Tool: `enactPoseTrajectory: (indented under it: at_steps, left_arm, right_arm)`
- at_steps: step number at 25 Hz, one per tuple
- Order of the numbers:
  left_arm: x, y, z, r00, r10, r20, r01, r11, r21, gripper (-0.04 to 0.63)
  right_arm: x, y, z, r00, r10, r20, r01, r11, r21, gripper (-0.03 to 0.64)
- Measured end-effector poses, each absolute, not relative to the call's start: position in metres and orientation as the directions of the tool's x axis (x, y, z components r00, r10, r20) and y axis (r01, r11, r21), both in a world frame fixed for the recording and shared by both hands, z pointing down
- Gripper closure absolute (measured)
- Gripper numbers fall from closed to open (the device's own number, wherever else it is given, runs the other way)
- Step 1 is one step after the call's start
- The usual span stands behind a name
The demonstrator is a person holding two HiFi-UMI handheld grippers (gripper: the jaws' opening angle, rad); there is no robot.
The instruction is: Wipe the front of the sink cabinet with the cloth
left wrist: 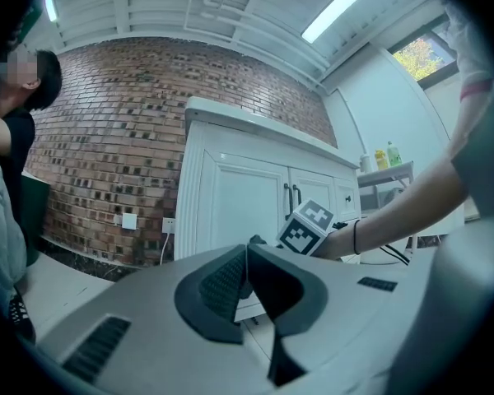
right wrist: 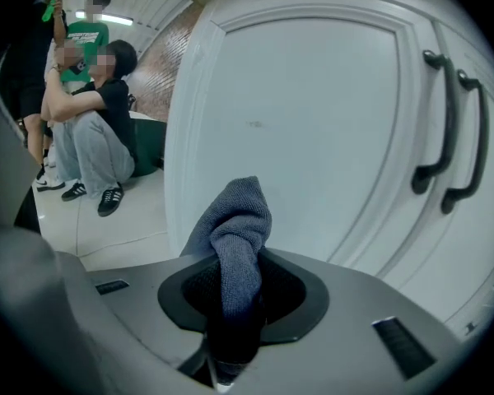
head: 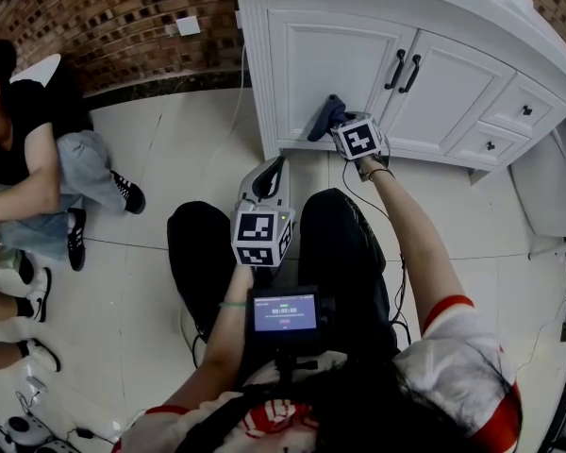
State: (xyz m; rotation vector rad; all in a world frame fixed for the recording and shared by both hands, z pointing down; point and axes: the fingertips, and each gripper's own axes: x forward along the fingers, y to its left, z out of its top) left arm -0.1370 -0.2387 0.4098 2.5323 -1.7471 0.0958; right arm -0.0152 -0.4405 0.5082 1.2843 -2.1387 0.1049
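Observation:
The white sink cabinet (head: 340,55) stands at the top of the head view, with two doors and black handles (head: 403,71). My right gripper (head: 340,125) is shut on a grey-blue cloth (head: 321,123), held at the lower edge of the left door. In the right gripper view the cloth (right wrist: 237,229) sticks up from the gripper (right wrist: 235,295), close to the door panel (right wrist: 313,130); I cannot tell if it touches. My left gripper (head: 272,170) hangs over my knees, shut and holding nothing (left wrist: 245,280), pointing at the cabinet (left wrist: 230,204).
People sit on the tiled floor at the left (head: 38,159), before a brick wall (head: 104,26) with a socket (head: 188,25). Small drawers (head: 509,121) fill the cabinet's right side. A cable (head: 391,253) trails on the floor beside my right arm.

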Motion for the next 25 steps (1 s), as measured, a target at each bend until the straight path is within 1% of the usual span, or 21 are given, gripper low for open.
enactPoseTrajectory:
  at_steps: [9,13,15,18,25]
  left_arm:
    - [-0.127,-0.238,0.408,0.361,-0.928,0.093,-0.932,-0.362,0.002,0.563]
    - [-0.128,-0.240,0.407,0.352,-0.931,0.093,-0.935,-0.354,0.004,0.563]
    - [-0.129,-0.240,0.407,0.349,-0.932,0.093,-0.937,-0.350,0.008,0.563]
    - [-0.130,-0.241,0.408,0.345,-0.934,0.090,-0.938,-0.346,0.011,0.563]
    - [-0.142,-0.238,0.407,0.332,-0.939,0.091,-0.943,-0.332,0.017,0.563]
  right_arm:
    - [0.089,-0.438,0.523,-0.205,-0.789,0.580,-0.902,0.383,0.201,0.509]
    - [0.108,-0.433,0.524,-0.186,-0.793,0.580,-0.912,0.359,0.198,0.509]
    - [0.104,-0.429,0.523,-0.204,-0.791,0.577,-0.912,0.368,0.183,0.509]
    - [0.079,-0.423,0.527,-0.256,-0.777,0.575,-0.892,0.419,0.170,0.509]
    - [-0.014,-0.414,0.542,-0.377,-0.708,0.597,-0.812,0.563,0.154,0.509]
